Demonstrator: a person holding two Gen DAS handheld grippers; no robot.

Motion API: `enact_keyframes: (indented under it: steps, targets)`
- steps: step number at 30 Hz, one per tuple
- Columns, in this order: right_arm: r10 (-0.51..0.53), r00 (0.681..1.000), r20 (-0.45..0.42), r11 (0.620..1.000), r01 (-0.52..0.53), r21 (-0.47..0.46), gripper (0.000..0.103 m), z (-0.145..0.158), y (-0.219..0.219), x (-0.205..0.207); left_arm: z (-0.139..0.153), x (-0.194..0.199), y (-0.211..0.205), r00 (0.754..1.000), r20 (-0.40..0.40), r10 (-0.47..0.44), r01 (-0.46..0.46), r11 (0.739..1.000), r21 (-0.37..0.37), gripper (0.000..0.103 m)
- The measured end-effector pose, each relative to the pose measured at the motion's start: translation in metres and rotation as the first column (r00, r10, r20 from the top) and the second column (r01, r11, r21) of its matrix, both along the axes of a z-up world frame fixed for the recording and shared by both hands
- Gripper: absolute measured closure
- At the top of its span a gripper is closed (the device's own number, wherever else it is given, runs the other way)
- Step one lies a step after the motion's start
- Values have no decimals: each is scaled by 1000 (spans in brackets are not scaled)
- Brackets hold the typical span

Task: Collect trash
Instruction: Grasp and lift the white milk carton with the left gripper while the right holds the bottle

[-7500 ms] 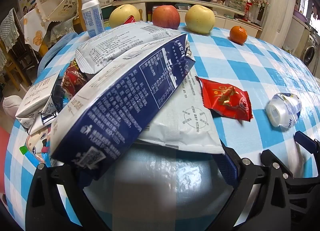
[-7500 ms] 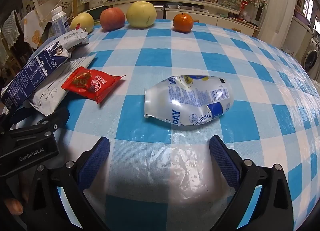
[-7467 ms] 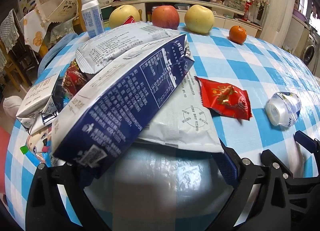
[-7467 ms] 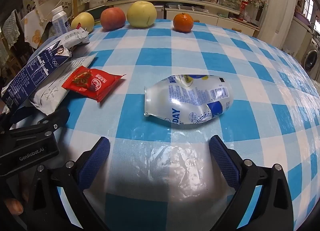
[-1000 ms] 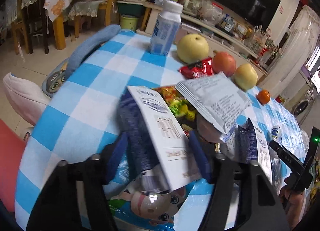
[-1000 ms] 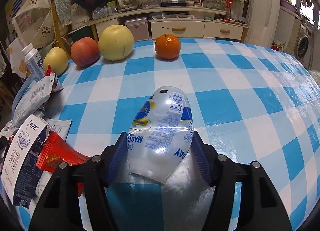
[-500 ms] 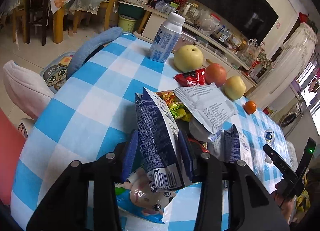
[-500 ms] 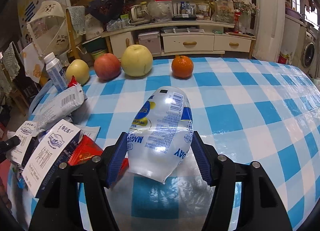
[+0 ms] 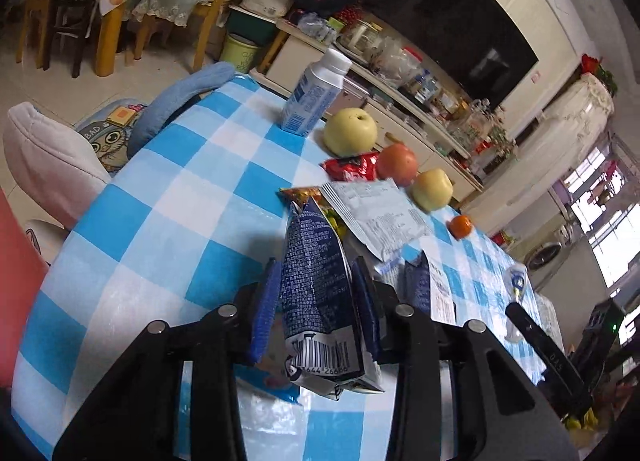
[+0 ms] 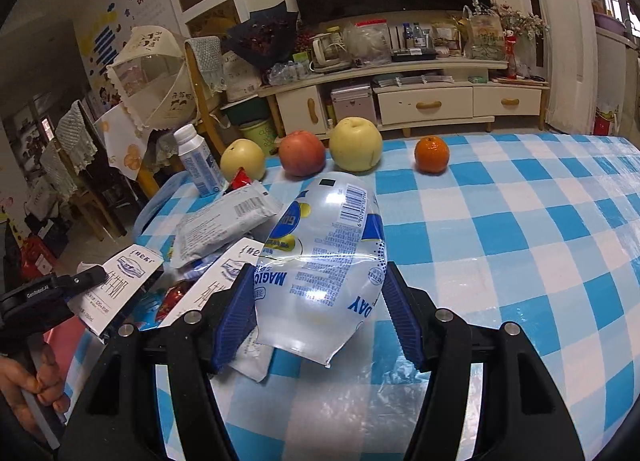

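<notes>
In the left wrist view my left gripper [image 9: 316,273] has a dark blue milk carton [image 9: 316,301] upright between its blue pads, which press its sides as the jaws keep closing. It hangs over the trash heap: a grey-white wrapper [image 9: 376,217], a second carton [image 9: 434,293] and a red packet [image 9: 352,167]. My right gripper [image 10: 319,273] is shut on a crushed clear plastic bottle [image 10: 324,237], held above the checked table [image 10: 500,229]. In the right wrist view the left gripper [image 10: 52,293] shows at the left edge with its carton [image 10: 120,289].
Along the table's far edge stand a white drink bottle [image 10: 200,165], a yellow pear [image 10: 242,159], a red apple [image 10: 302,157], a larger pear [image 10: 356,143] and an orange [image 10: 432,155]. A person's hand [image 10: 28,385] grips the left handle. Chairs stand beyond the left edge.
The left jaws narrowed onto the carton, which turned edge-on and rose off the heap. The right gripper rose with the bottle, so more of the room shows behind it.
</notes>
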State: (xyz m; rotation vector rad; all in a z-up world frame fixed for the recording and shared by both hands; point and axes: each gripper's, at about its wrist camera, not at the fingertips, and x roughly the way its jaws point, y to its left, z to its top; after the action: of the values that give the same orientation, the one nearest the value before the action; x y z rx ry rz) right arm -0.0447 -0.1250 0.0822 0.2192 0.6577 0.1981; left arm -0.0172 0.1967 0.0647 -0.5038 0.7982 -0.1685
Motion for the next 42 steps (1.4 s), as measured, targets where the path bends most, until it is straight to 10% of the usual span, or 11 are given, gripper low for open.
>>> enact_keyframes:
  steps: [7, 14, 22, 27, 32, 40, 42]
  targets:
    - [44, 998, 35, 999, -43, -30, 39, 9, 24, -12, -17, -4, -33, 983, -91, -157, 172, 968, 182, 61]
    - [63, 997, 40, 997, -61, -45, 39, 9, 30, -12, -26, -8, -79, 977, -112, -182, 214, 850, 482, 21]
    - [76, 997, 33, 997, -75, -36, 39, 8, 29, -11, -38, -8, -118, 983, -99, -153, 179, 706, 685, 20]
    - [82, 996, 26, 996, -81, -36, 39, 6, 28, -12, -48, -7, -132, 984, -119, -135, 177, 600, 780, 37]
    - [85, 996, 27, 996, -84, -39, 39, 6, 29, -12, -36, -11, -118, 987, -102, -123, 157, 633, 758, 39]
    - [135, 990, 37, 989, -133, -65, 39, 12, 51, -20, 7, -17, -69, 998, -24, -59, 61, 788, 612, 46]
    - [155, 987, 38, 987, -153, -58, 39, 15, 58, -21, 20, -20, -48, 1000, -9, -21, 22, 825, 565, 64]
